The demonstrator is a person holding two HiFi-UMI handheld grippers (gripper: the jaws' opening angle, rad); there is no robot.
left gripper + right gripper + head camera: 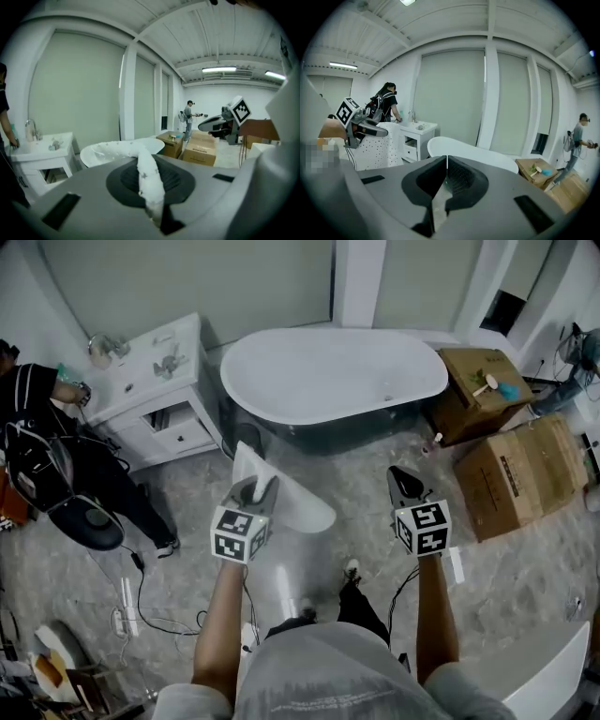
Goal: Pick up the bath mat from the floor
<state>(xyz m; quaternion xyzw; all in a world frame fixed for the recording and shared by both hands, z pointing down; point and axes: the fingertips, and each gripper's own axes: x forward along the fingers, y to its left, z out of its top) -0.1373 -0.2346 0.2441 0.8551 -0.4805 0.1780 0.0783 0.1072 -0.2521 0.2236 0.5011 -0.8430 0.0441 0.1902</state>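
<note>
Grip status: left gripper (255,488) has its jaws nearly together, clamped on one bunched edge of the white fabric bath mat with small dark specks (292,501). The rest of the mat hangs below and ahead of it, on the side of the white oval freestanding bathtub (333,371). The head view does not show whether the lower end clears the grey marbled floor (525,587). Right gripper (405,482) has its jaws pressed together with nothing between them. It is held about level with the left one and apart from the mat.

Risks, as judged:
1. Slip. Only a narrow fold sits in the pads and the whole weight hangs from that one pinch, so a jerk or swing could pull it free.
2. Trailing end. If it touches the floor it may drag, or catch under the person's dark shoe (349,570), which stands just below the hanging cloth.
3. Second hold. The right gripper must open before taking another edge. Brought in closed, it would only push the cloth and load the left pinch sideways.
</note>
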